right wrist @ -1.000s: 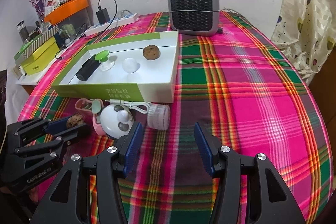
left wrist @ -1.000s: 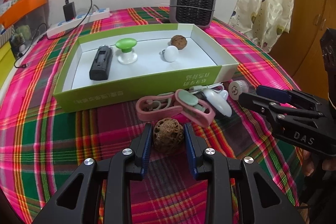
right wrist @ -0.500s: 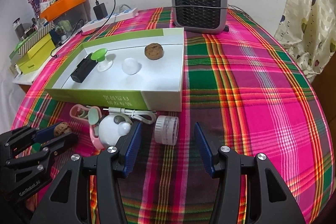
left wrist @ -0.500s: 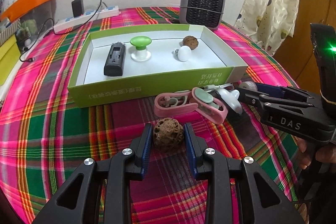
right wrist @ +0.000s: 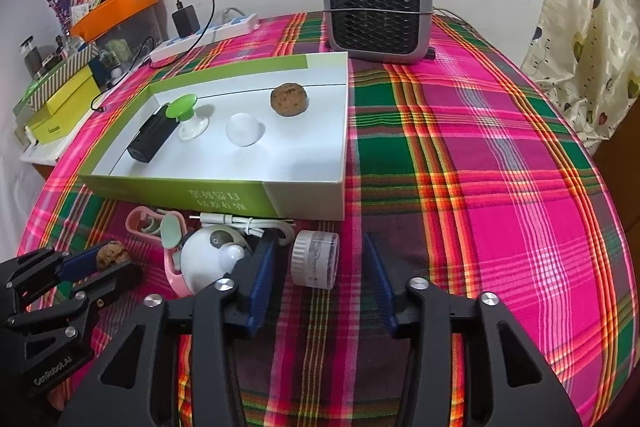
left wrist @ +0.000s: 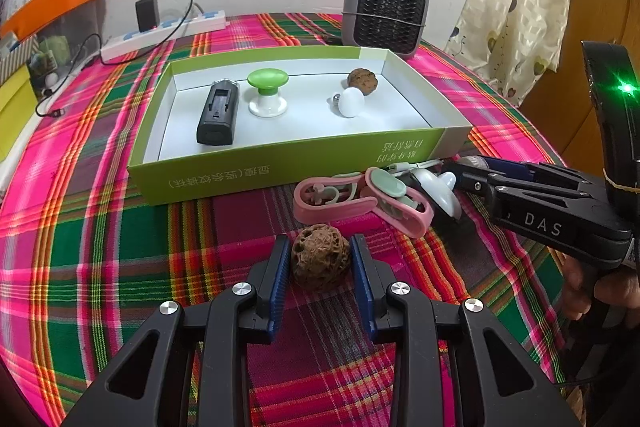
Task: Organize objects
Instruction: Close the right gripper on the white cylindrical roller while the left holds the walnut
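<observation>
Right gripper (right wrist: 316,281): jaws have just been closing around the small jar (right wrist: 315,259), pads not yet touching it. Left gripper (left wrist: 320,265) clamps a walnut (left wrist: 319,257) near the box (left wrist: 280,171). Jar pickup looks imminent; box next.

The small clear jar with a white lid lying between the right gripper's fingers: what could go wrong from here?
The small clear jar with a white lid lies on its side on the plaid tablecloth, and the right gripper, whose jaws have just been closing, does not yet press it, so it may roll away. The white cable and the white round gadget lie close to its left finger and could be snagged or pushed.
</observation>
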{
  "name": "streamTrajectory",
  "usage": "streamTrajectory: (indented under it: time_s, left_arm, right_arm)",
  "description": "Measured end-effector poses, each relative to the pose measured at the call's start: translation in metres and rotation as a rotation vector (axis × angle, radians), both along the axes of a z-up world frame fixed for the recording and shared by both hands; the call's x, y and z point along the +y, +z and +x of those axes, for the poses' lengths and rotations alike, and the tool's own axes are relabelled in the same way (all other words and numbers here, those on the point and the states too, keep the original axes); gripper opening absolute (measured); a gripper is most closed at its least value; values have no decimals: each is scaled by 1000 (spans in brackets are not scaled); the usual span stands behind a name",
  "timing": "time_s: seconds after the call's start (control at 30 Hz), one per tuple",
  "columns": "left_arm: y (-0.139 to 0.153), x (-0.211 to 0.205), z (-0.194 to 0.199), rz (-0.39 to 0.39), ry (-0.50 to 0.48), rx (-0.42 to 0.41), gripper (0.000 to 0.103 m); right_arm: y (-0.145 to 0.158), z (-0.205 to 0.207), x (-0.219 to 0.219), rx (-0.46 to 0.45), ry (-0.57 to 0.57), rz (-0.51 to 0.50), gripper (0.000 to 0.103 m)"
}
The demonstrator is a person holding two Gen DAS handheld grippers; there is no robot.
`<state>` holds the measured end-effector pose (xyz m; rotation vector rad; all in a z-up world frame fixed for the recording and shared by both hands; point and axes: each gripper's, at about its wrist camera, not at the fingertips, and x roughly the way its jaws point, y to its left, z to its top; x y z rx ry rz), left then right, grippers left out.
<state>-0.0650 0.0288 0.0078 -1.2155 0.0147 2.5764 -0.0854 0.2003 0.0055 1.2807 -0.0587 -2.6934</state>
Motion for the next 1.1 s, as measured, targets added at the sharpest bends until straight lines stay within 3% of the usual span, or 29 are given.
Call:
streamTrajectory:
  time_s: [0.5,1.1]
  left_arm:
    - [0,0,0,0,0,0,28]
    - [-1,0,0,0,0,0,28]
  right_arm:
    - [0,0,0,0,7,-11,21]
    - [1,2,1,8,0,-16,20]
